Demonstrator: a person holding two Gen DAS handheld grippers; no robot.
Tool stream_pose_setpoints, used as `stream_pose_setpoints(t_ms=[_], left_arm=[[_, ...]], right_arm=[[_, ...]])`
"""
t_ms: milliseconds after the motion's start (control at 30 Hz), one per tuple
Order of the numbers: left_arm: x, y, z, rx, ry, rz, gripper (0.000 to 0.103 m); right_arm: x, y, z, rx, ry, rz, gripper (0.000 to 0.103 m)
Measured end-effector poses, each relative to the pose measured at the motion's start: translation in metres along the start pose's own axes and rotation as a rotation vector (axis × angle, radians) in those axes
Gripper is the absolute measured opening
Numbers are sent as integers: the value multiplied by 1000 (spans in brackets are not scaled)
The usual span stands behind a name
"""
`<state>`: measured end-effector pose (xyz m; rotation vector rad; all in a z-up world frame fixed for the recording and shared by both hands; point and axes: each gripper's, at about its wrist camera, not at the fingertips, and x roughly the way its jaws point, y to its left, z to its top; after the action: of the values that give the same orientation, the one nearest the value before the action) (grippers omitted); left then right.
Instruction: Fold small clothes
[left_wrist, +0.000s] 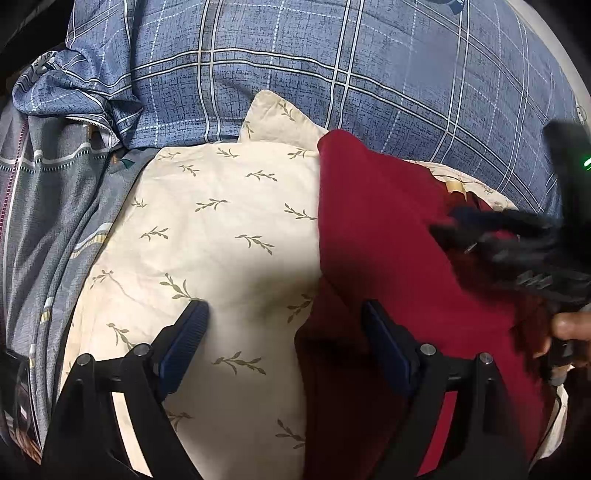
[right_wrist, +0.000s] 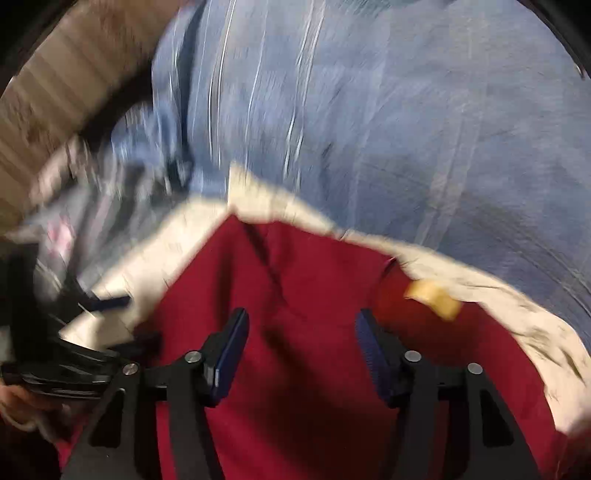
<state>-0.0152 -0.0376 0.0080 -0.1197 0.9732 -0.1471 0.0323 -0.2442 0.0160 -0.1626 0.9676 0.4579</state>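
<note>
A dark red garment (left_wrist: 388, 236) lies on a cream pillow with a leaf print (left_wrist: 221, 221). My left gripper (left_wrist: 284, 314) is open and empty, just above the garment's left edge, one finger over the pillow and one over the red cloth. My right gripper (right_wrist: 301, 321) is open and empty above the middle of the red garment (right_wrist: 295, 280); that view is blurred by motion. The right gripper also shows in the left wrist view (left_wrist: 517, 251) as a dark blur over the garment's right side. A yellow tag (right_wrist: 434, 297) shows near the garment's far right edge.
A blue plaid bedcover (left_wrist: 332, 74) lies behind the pillow. Crumpled grey and blue bedding (left_wrist: 55, 184) is heaped at the left. The left gripper shows as a black shape at the left of the right wrist view (right_wrist: 55, 362).
</note>
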Motion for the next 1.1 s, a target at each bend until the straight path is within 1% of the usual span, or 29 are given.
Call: stream_pose_setpoints(t_ms=[33,67,100,133,200,233,300,333,367,467,500,533,567,633,667,700,733,767,800,867,900,933,1000,1100], left_arm=[[0,1,1,-4,1,-3,87],[-1,1,1,-10,1,-5,87],[-1,2,2,-17,-1,-8,87],[-1,2,2,-26,-5,-9,87],[-2,1,3,-29,-16,-8,87],[-2,0,3,-25,-18,-5,87],[-2,-1,2,-21,-20,1,87],[-3,-1,3,-24,-20,-1,87],[-5,0,3,-29,-22,-8,87],[-12,-1,5,-30,-49,-16,87],[-15,-2,6,-23,-64,-22,87],[-17,-5,6,-16,-74,-27,87],[-18,-7,7,-9,-79,-34,87],[-18,-12,6,9,-79,-51,87],[-16,-17,6,24,-71,-60,87],[-13,-21,5,37,-61,-61,87],[-11,-22,5,44,-56,-59,87],[-7,-26,3,55,-43,-54,87],[-5,-27,3,61,-34,-52,87],[-3,-28,2,66,-22,-48,87],[-3,-28,1,67,-25,-48,87],[-4,-28,2,65,-29,-44,87],[-6,-26,3,57,-35,-37,87],[-7,-26,3,54,-43,-24,87]], right_arm=[[8,1,-3,-7,37,-14,43],[7,1,-6,-6,32,-24,31],[-1,3,-9,-11,7,-48,10],[-6,1,-9,-5,-10,-66,3],[-16,-7,-7,58,-64,-88,3],[-14,-11,-5,98,-88,-124,3],[2,-11,-8,106,-56,-205,0],[9,-8,-10,102,-40,-212,0],[7,-7,-13,111,-39,-200,1],[-28,-6,-29,159,-86,-172,13],[-41,-6,-35,160,-103,-172,27],[-55,-6,-43,156,-118,-195,43],[-64,-6,-51,152,-121,-227,47],[-73,-15,-67,170,-98,-294,48],[-77,-27,-74,192,-78,-318,48],[-69,-38,-83,231,-41,-342,48],[-61,-47,-87,263,-3,-347,48],[-55,-57,-94,312,7,-307,48],[-64,-65,-94,344,-33,-278,48],[-76,-70,-94,384,-10,-236,48],[-89,-71,-95,390,-31,-228,49],[-98,-71,-97,389,-49,-238,49],[-120,-74,-103,391,-69,-304,51],[-136,-84,-119,417,-76,-329,55]])
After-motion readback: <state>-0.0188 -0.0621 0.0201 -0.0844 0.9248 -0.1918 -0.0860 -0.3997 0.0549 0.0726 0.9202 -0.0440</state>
